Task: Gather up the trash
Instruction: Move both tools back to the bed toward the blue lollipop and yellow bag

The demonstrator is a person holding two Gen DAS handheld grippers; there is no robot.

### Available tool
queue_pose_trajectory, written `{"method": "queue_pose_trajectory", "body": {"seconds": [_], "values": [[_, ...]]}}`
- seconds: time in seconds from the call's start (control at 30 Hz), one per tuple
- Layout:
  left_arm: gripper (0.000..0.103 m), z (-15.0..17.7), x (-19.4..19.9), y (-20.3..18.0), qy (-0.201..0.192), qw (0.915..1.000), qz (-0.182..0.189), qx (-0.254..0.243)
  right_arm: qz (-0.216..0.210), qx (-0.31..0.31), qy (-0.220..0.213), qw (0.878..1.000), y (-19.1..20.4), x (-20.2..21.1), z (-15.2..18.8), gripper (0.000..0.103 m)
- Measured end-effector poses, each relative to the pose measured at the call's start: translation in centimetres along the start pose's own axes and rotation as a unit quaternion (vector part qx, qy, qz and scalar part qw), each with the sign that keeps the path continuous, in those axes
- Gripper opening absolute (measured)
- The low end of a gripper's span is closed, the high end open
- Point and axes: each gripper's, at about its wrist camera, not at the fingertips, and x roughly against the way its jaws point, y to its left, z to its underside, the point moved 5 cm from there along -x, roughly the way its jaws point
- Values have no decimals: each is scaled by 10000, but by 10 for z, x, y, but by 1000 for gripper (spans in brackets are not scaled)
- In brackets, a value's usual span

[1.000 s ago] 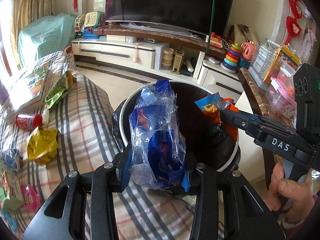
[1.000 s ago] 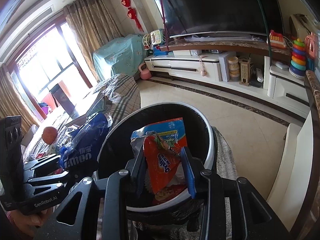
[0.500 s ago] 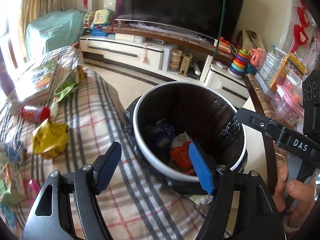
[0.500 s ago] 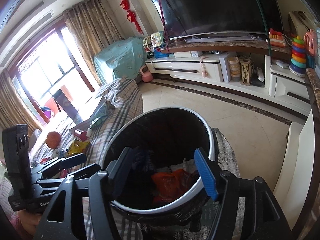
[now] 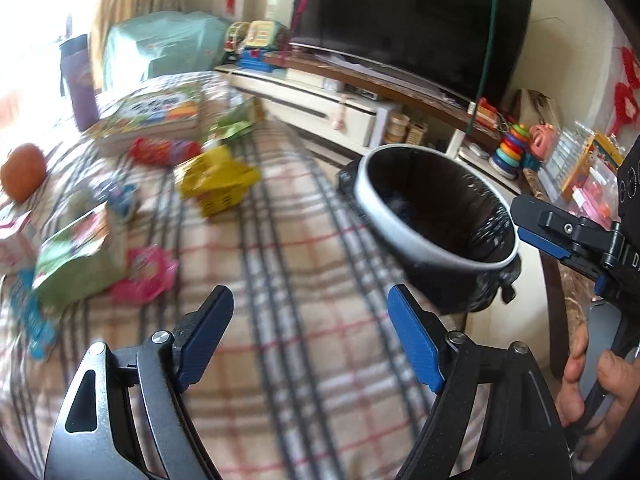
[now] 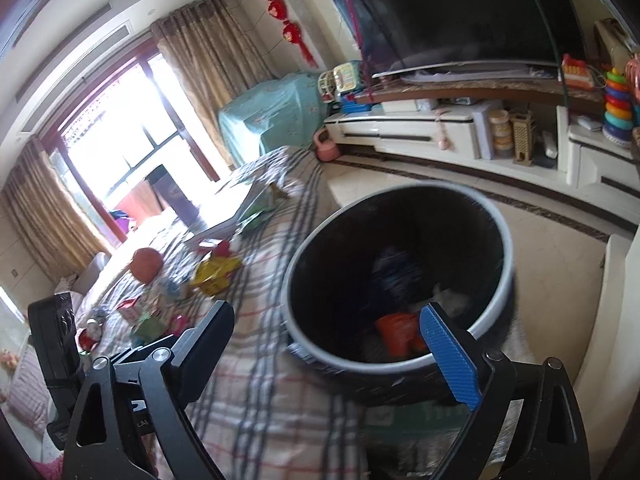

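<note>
- Plaid cloth covered a table in a living room, with a TV behind and a black-lined bin just beside the table's edge.
- Left gripper hung over bare cloth, jaws opening with nothing between them; right gripper sat by the bin rim, jaws opening too and likewise empty.
- Trash left to collect lay on the cloth: a yellow wrapper nearest, a pink wrapper, a green packet and a red wrapper farther off.
- An orange wrapper already lay inside the bin.
- Judged step: reaching for the next piece.
- Best done with one hand per wrapper, jaws kept wide, pinching a raised crease rather than the cloth.
- The orange fruit and book probably were not trash.
</note>
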Motion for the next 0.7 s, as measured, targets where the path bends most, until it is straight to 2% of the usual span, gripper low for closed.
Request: {"method": "queue_pose_trajectory", "body": {"seconds": [0.3,0.7], "values": [[82,25,28,57,-69,9983,-347,465,-365,315,317,9983,50,-21,29,95],[82,51,51,130,-64,9906,-805,1108,-432,810,410,9949,96,-50,52,95]]}}
